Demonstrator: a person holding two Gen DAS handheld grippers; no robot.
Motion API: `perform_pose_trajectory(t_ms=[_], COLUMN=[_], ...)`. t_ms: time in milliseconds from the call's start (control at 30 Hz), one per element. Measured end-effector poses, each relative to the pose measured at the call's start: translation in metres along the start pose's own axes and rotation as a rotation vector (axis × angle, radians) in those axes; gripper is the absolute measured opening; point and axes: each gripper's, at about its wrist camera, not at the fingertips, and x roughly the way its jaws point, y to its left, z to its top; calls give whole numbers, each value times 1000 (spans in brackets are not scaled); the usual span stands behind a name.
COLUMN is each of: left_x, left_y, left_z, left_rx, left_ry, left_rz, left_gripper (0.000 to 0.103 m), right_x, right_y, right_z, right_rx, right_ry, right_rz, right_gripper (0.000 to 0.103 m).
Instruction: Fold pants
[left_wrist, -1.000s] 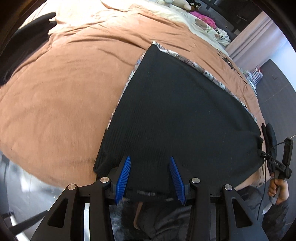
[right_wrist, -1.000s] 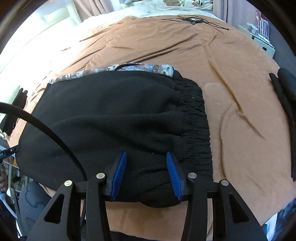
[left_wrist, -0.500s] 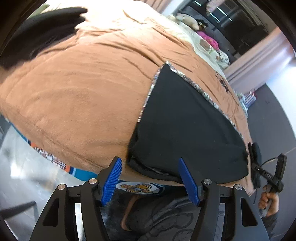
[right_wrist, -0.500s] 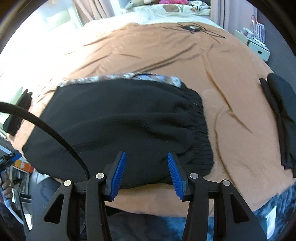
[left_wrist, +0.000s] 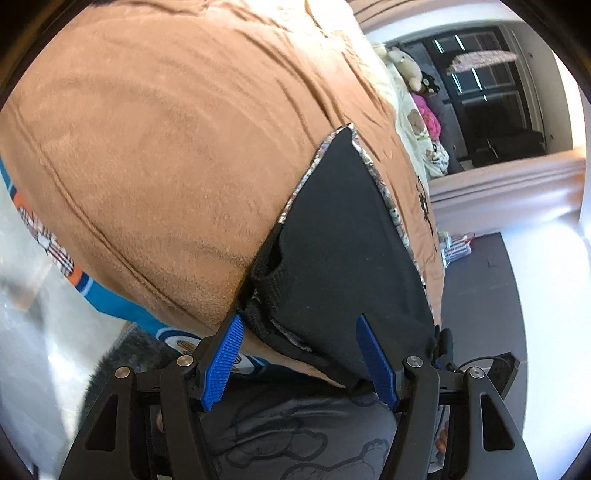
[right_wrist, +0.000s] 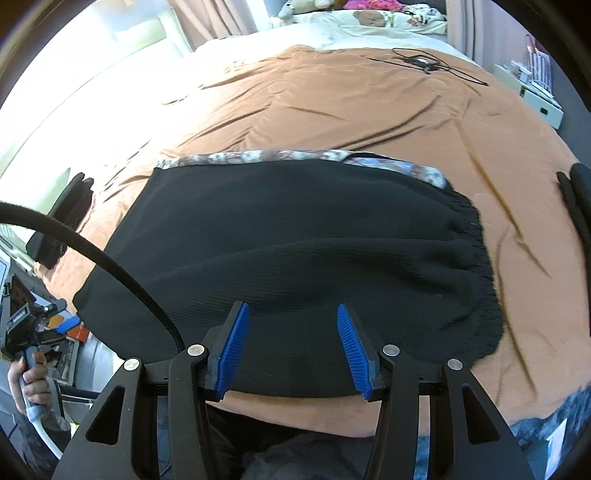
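Both grippers have pulled back from the black pants (right_wrist: 295, 258) since a second ago, and each one now has its blue fingers spread wide with nothing between them. Back then the fingers sat over the cloth edge; now the pants lie folded on the brown blanket (right_wrist: 295, 110) of the bed, near its front edge.

From the left gripper (left_wrist: 299, 354) you see the pants (left_wrist: 351, 240) from one end, where the layers bunch up a bit (how many layers is hard to tell). A thin flowery strip (left_wrist: 384, 195) peeks out along the far edge; most of it is hidden under the black cloth. The near corner of the pants is cut off behind the right-side finger.

From the right gripper (right_wrist: 291, 347) the stretchy waistband (right_wrist: 476, 258) is on the right side. A black cable (right_wrist: 110, 266) crosses in front and hides part of the left end. Another dark piece of clothing (right_wrist: 576, 206) is cut off at the right edge, so what it is stays unclear.
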Motion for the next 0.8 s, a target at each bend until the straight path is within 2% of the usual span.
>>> perform_pose_trajectory(t_ms=[100, 267, 300, 367, 600, 633, 667, 733, 800], left_x=[6, 2, 0, -1, 13, 14, 14, 14, 8], left_y=[8, 11, 10, 9, 4, 5, 6, 7, 6], left_z=[-2, -4, -6, -6, 5, 6, 7, 7, 6], left_rx=[-52, -89, -92, -96, -92, -91, -92, -94, -81], left_ry=[17, -23, -35, -36, -17, -22, -22, -11, -24], left_rz=[-23, -37, -38, -47, -33, -32, -19, -13, -28], left_gripper=[66, 65, 62, 45, 45, 40, 25, 8, 8], right_x=[9, 26, 28, 35, 59, 62, 65, 70, 76], right_y=[13, 32, 36, 43, 57, 58, 59, 62, 69], right_z=[3, 10, 11, 14, 22, 24, 25, 26, 23], right_rx=[-20, -42, -47, -59, -63, -61, -57, -53, -65], right_ry=[14, 35, 39, 49, 81, 82, 83, 88, 95], right_rz=[20, 63, 69, 84, 138, 143, 149, 158, 165], right_gripper=[48, 48, 48, 48, 48, 48, 48, 48, 48])
